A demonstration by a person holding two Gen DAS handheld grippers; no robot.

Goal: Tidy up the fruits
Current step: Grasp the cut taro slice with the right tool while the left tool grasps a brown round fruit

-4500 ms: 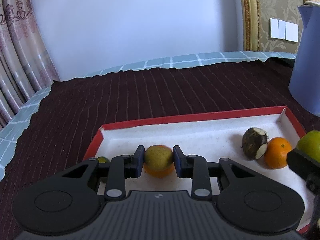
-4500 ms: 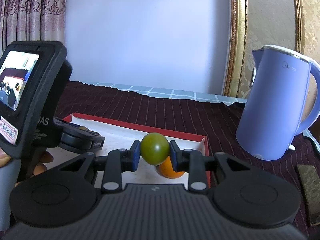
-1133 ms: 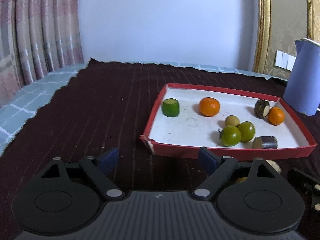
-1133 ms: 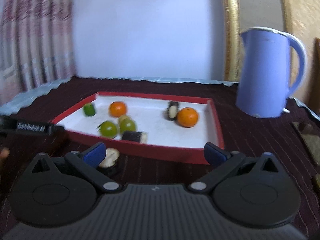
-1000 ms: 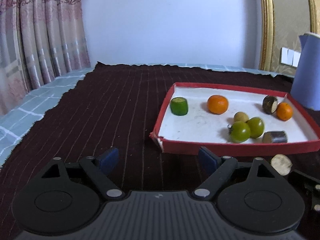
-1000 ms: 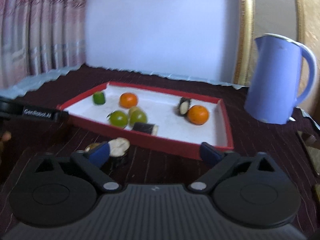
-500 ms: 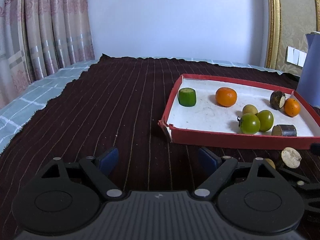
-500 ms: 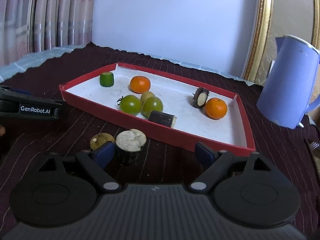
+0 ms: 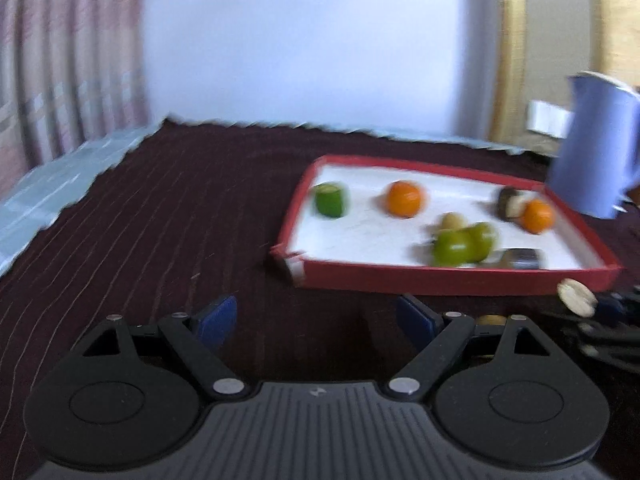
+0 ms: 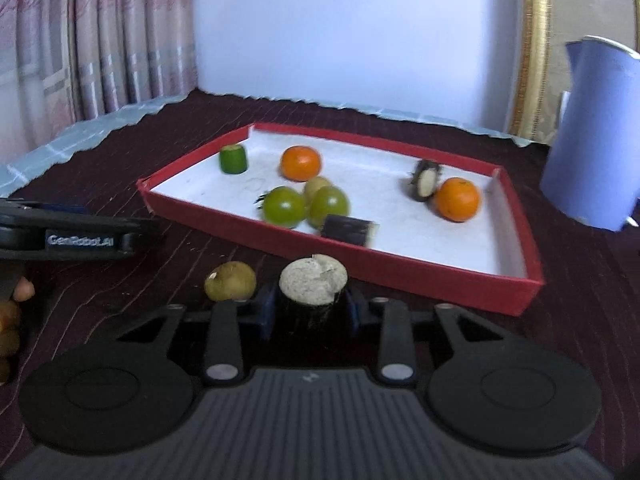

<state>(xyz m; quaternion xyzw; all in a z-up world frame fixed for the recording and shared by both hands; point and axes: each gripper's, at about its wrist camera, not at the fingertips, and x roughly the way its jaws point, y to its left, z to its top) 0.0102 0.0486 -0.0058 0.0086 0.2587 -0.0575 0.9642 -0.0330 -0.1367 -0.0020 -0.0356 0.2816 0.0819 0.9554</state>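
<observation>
— Jaws of the right gripper (image 10: 310,312) are closing, and a dark stub with a pale cut top (image 10: 313,286) stands upright between them; the blue pads sit against its dark sides.

— So it is grasping that piece?

— Yes, the pads press on both flanks. It stands on the dark striped cloth (image 10: 580,280), just ahead of the gripper's body and outside the tray.

— What lies beside it?

— A small yellowish fruit (image 10: 230,281), just to the left of the left pad, on the cloth and not touching the stub as far as I can tell.

— And the tray?

— The red tray (image 10: 420,278) is straight ahead of the right gripper, its near wall just beyond the stub. Inside: a green cut piece (image 10: 233,159) at the far left, an orange (image 10: 301,163) near it, two green tomatoes (image 10: 306,205) side by side with a yellowish fruit behind them, a dark cut piece (image 10: 348,230) lying against the near wall, and towards the right another dark piece with a pale face (image 10: 425,179) next to a second orange (image 10: 457,199).

— The left gripper?

— The left gripper (image 9: 316,318) is released, its jaws wide apart with only cloth between them. The tray is ahead and to its right; that view is blurred.

— Anything else?

— A blue kettle (image 10: 596,136) stands to the right beyond the tray, and fingers (image 10: 22,292) show at the left edge of the right view.
</observation>
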